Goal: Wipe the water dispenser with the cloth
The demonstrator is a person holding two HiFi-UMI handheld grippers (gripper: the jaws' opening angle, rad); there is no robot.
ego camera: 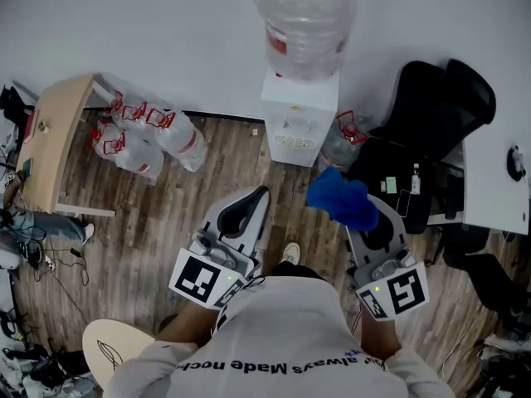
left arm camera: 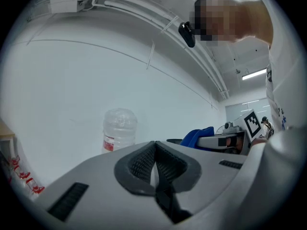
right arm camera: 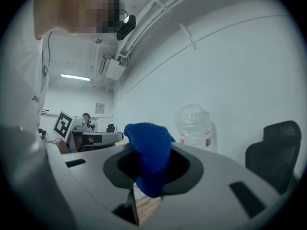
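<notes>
A white water dispenser [ego camera: 299, 118] stands against the wall with a clear bottle [ego camera: 304, 19] on top; the bottle also shows in the left gripper view [left arm camera: 119, 128] and the right gripper view [right arm camera: 194, 126]. My right gripper [ego camera: 366, 219] is shut on a blue cloth [ego camera: 342, 199], held a little short of the dispenser and to its right. The cloth [right arm camera: 148, 152] bulges out between the jaws. My left gripper [ego camera: 254, 199] is shut with nothing in it, below and left of the dispenser; its jaws [left arm camera: 154, 159] meet.
Spare water bottles [ego camera: 149, 135] lie on the wood floor left of the dispenser beside a wooden table [ego camera: 51, 139]. A black office chair [ego camera: 431, 131] and a white desk [ego camera: 498, 172] stand to the right. Cables [ego camera: 50, 259] trail at the left.
</notes>
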